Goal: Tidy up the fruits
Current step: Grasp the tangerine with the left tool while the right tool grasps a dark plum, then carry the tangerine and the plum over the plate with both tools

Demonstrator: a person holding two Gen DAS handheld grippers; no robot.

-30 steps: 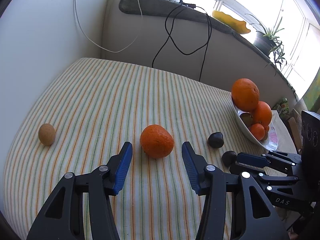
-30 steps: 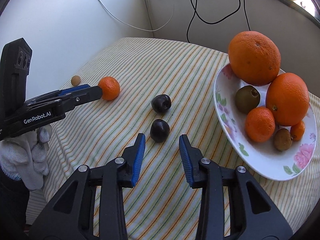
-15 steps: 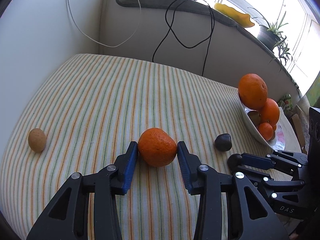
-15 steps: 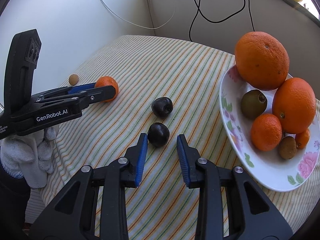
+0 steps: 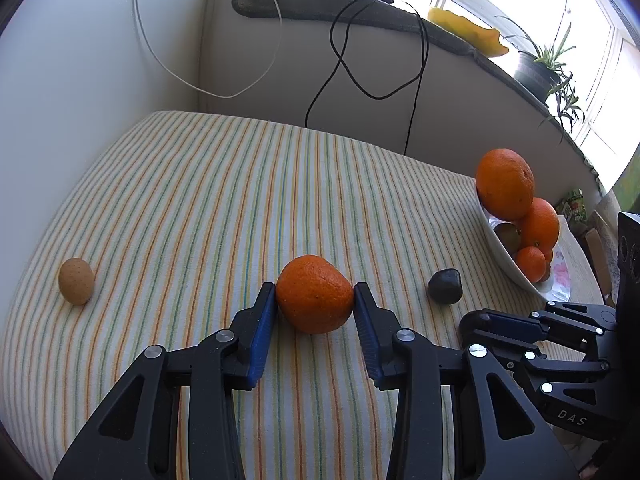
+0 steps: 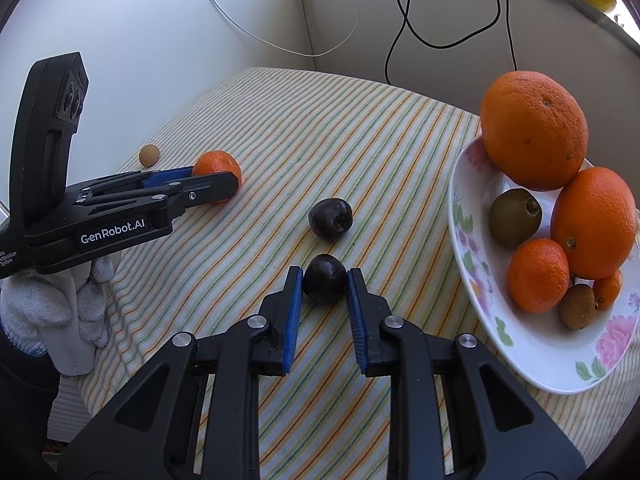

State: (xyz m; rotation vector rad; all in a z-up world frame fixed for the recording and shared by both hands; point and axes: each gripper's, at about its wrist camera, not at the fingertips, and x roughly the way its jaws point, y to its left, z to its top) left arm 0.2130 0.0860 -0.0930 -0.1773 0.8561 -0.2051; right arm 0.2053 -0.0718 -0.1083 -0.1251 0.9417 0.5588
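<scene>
I had the left tool (image 5: 315, 298) pinching a mandarin (image 5: 314, 294) on the striped counter (image 5: 200, 200), and the right tool (image 6: 323, 280) pressed onto a dark plum (image 6: 325, 279), both fruits resting on the cloth. The floral plate (image 6: 520, 360) already carried two oranges, mandarins and kiwis. Left to move, by my reckoning: these two, a second plum (image 6: 331, 219) just beyond, and a small tan fruit (image 5: 76, 281) well apart on the left, possibly a longan; I could not tell.
</scene>
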